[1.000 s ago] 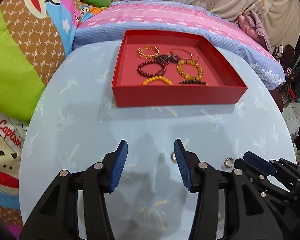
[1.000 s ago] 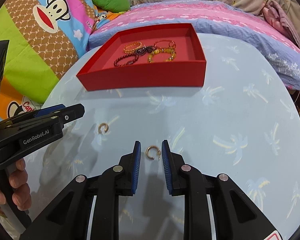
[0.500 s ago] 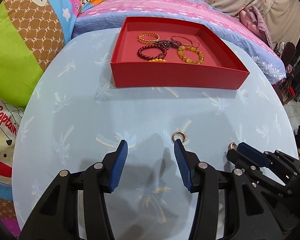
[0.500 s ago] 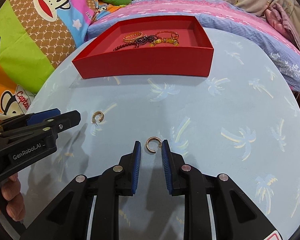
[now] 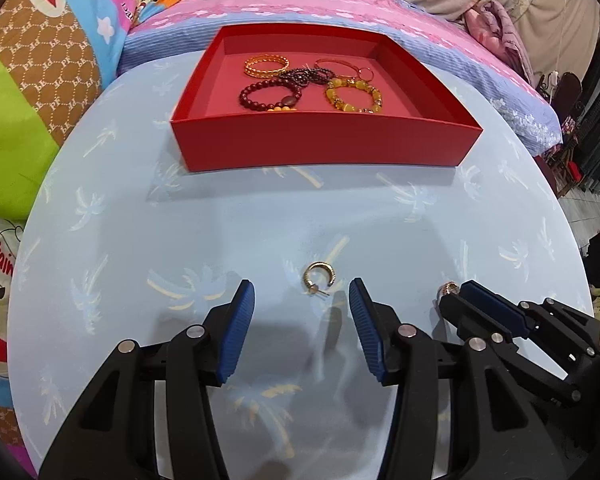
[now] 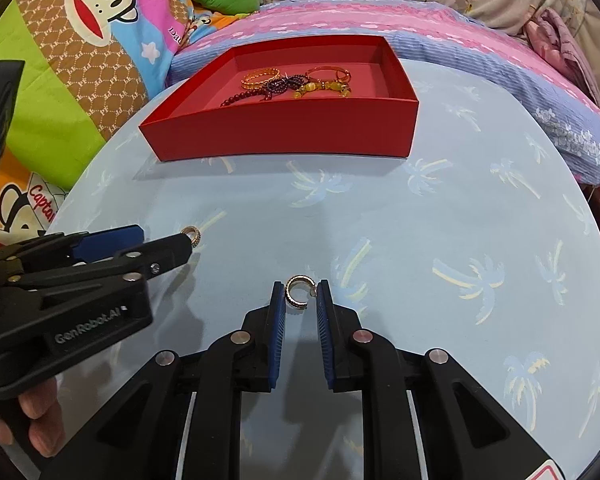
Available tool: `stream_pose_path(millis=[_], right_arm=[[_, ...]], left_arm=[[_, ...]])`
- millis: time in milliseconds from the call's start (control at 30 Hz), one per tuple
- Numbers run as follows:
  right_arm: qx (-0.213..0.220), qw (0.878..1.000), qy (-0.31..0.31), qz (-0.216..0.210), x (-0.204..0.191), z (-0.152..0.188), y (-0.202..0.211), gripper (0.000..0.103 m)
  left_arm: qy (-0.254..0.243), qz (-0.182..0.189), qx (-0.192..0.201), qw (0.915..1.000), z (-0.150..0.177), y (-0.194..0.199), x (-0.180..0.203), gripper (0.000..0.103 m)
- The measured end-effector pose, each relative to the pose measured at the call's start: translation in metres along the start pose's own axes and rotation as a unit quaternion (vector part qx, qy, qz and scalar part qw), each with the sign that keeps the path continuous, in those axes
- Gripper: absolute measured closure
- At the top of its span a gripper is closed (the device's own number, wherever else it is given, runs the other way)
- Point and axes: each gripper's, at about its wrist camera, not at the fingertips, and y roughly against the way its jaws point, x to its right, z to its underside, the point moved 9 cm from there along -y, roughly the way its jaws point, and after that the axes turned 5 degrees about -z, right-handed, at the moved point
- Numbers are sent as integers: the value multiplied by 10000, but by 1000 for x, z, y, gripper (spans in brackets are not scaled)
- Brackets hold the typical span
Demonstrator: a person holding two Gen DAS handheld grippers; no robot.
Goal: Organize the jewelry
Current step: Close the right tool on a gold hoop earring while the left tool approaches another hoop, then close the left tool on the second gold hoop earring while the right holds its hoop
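A: My right gripper – jaws closing on an earring, not clamped yet. Left gripper approx half open, holding nothing.

B: Count?

A: Two earrings – the 2nd earring lies on the blue tablecloth just ahead of the left tips. One red tray w/ several bracelets, well beyond. Nothing blocking either.

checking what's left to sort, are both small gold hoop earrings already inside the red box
No, both small gold hoop earrings lie on the light blue palm-print tablecloth, in front of the red box.
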Motion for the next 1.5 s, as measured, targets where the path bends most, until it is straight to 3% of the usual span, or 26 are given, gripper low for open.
stream_pose_path(millis=[267,600,633,667,700,1000,1167,1400,1500], right_arm=[[37,10000,-76,-21,4,-5,2,88],[24,9999,-114,-75,3,-6,1,88],[29,9999,-114,-80,3,-6,1,88],[30,9999,-111,-90,2,-6,2,97],[10,9999,-115,-108,2,-6,2,99],[21,9998,-149,-89,4,-6,4,99],[41,9999,-97,-88,2,-5,3,77],[0,10000,83,4,-3,-8,-9,76],[6,9999,139,78,-3,-10,-12,85]], left_arm=[[-88,-44,-39,9999,-2,-11,5,60],[-233,45,-42,9997,-3,-11,11,87],[-228,60,-49,9997,-3,-11,12,87],[-224,81,-55,9997,-3,-11,13,87],[-220,91,-55,9997,-3,-10,13,87],[-142,123,-18,9998,-5,-3,8,87],[-56,118,-32,9999,-3,-2,2,87],[-3,117,-68,9999,-2,-2,-3,86],[81,173,-108,9998,-1,-3,-6,86]])
